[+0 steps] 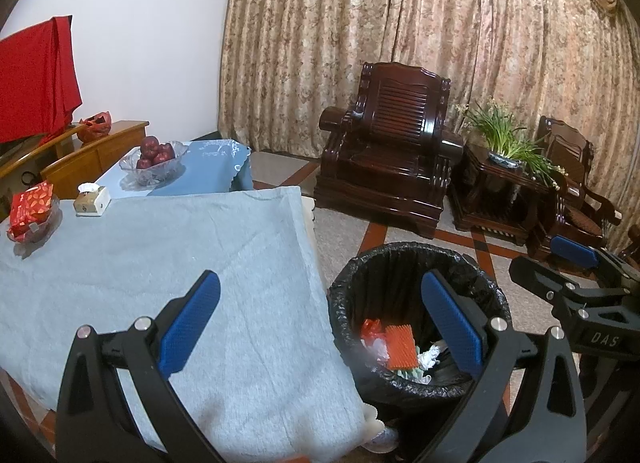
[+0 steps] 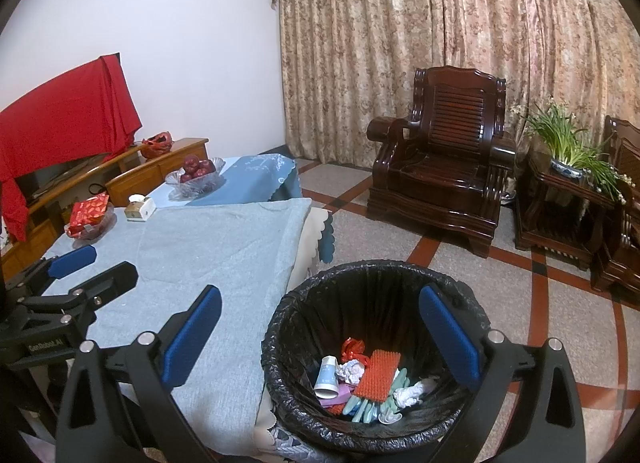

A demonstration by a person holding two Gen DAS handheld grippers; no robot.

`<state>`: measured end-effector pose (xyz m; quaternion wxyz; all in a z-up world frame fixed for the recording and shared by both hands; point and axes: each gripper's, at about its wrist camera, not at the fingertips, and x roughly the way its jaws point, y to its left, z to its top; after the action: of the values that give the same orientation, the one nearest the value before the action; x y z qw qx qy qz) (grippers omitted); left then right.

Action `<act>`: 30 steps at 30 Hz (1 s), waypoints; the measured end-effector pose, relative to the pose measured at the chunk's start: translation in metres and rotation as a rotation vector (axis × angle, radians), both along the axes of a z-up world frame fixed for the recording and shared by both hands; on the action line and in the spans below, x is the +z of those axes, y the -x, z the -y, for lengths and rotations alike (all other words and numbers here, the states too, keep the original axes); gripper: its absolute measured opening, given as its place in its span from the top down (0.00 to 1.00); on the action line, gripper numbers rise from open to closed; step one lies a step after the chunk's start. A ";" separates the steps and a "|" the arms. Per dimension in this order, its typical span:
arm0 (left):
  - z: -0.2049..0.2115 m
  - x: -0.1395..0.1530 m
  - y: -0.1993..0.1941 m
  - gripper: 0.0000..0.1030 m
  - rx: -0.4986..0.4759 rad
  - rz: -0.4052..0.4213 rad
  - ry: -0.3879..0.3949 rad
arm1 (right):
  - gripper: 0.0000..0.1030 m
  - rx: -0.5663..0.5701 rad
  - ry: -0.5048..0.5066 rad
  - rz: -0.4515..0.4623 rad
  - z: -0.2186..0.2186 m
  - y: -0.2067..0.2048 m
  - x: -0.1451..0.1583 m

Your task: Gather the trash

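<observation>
A round bin lined with a black bag [image 2: 360,295] [image 1: 384,263] stands on the floor at the table's right edge. Inside lie an orange ridged piece [image 2: 376,375] [image 1: 400,347], a paper cup [image 2: 326,377], crumpled white tissues [image 2: 352,371] and a red wrapper [image 2: 352,347]. My right gripper [image 2: 320,327] hangs open above the bin's left rim, nothing between its fingers. My left gripper [image 1: 320,311] is open too, straddling the table corner and the bin. Each gripper shows in the other's view: the right gripper [image 1: 572,263] and the left gripper [image 2: 92,263].
The table wears a grey-blue cloth [image 1: 160,263]. At its far end sit a red packet in a glass dish [image 1: 32,211], a tissue box [image 1: 92,199] and a glass bowl of apples [image 1: 156,159]. A dark wooden armchair [image 2: 440,167], side table with plant [image 2: 564,159] and tiled floor lie right.
</observation>
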<state>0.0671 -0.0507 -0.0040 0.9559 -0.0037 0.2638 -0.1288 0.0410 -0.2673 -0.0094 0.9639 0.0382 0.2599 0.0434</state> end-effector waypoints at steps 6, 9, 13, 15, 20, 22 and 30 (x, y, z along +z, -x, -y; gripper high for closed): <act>0.000 0.000 0.000 0.05 0.001 -0.001 0.000 | 0.06 0.000 -0.001 -0.004 0.001 0.000 -0.002; -0.001 0.001 0.000 0.05 0.001 -0.002 0.001 | 0.06 0.000 -0.001 -0.005 0.001 0.000 -0.002; -0.001 0.001 -0.001 0.05 -0.002 -0.003 0.001 | 0.06 -0.001 -0.002 -0.006 0.001 0.000 -0.002; -0.002 0.000 -0.001 0.05 -0.001 -0.002 0.002 | 0.06 -0.002 -0.003 -0.008 0.002 0.000 -0.004; -0.002 0.001 -0.001 0.05 -0.002 -0.004 0.001 | 0.06 -0.002 -0.003 -0.009 0.003 0.000 -0.005; -0.001 0.001 -0.001 0.05 -0.001 -0.003 0.000 | 0.06 -0.001 -0.003 -0.009 0.003 0.000 -0.005; -0.002 -0.001 0.002 0.05 0.000 -0.007 -0.003 | 0.06 -0.003 -0.005 -0.010 0.003 0.000 -0.005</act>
<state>0.0654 -0.0483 -0.0052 0.9551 -0.0029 0.2672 -0.1283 0.0413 -0.2704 -0.0146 0.9625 0.0410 0.2648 0.0424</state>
